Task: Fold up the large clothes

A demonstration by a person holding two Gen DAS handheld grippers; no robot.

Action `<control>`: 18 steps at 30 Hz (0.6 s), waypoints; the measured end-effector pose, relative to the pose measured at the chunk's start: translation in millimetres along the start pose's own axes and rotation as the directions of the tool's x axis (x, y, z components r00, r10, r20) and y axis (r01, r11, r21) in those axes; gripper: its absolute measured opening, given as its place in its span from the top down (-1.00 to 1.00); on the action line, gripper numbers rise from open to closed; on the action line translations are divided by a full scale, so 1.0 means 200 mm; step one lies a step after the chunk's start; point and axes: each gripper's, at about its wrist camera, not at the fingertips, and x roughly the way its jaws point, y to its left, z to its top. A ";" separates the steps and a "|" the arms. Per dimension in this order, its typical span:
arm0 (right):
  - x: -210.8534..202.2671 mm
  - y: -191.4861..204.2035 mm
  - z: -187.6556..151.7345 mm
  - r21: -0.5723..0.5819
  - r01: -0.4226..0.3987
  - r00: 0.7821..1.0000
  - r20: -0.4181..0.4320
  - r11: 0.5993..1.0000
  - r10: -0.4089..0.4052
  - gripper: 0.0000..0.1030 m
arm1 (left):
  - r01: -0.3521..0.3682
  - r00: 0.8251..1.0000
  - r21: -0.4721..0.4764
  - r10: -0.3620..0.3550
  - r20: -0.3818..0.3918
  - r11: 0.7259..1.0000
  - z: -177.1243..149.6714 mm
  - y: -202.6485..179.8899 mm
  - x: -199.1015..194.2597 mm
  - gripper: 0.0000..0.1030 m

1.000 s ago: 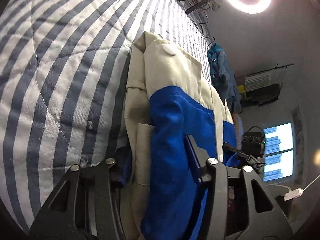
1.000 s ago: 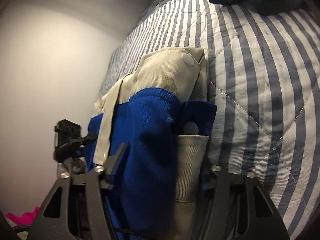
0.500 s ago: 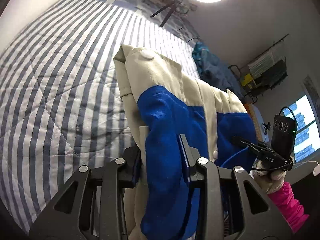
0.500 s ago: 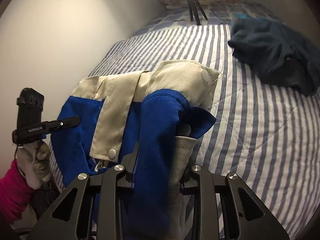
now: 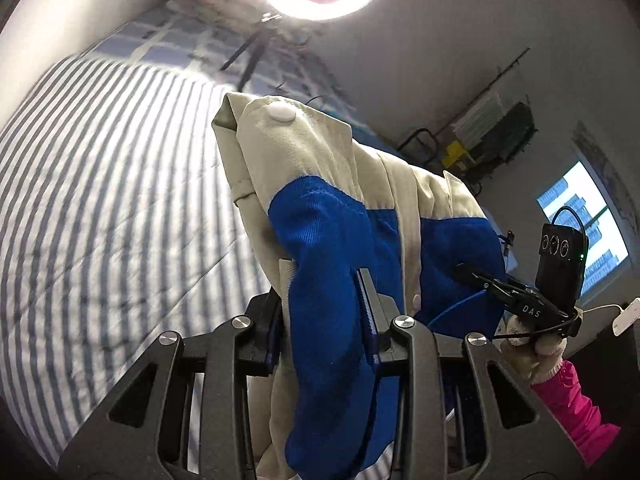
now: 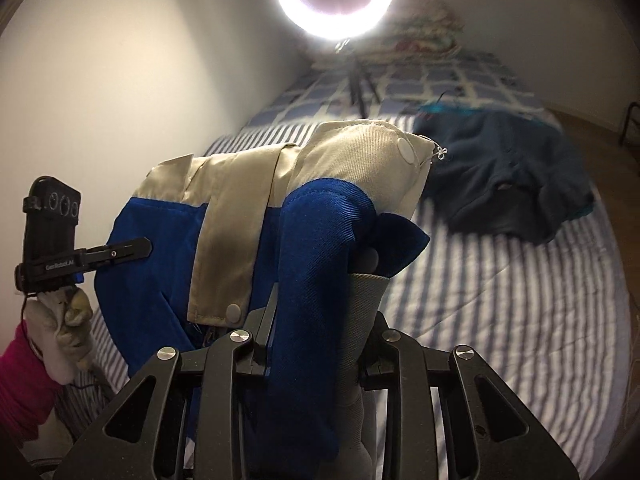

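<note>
Striped bed below; both grippers, left and right, clamped on blue-beige jacket, long axis between them. Only right view showed dark garment.

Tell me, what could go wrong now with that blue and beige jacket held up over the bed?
Each claw, left and right, pinches only a bunched fold of the jacket, so fabric might slip out. Lowered carelessly, it could land rumpled on the striped quilt or drape onto the dark garment nearby.

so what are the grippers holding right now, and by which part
Both hold the blue and beige jacket: the left gripper and the right gripper are each shut on a bunched blue fold of it, lifted above the striped bed.
</note>
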 end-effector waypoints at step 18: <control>-0.21 -0.57 0.46 0.091 0.147 0.971 0.179 0.985 -0.162 0.49 | 0.098 0.995 0.136 -0.102 0.018 0.986 0.57 -0.47 0.57 0.39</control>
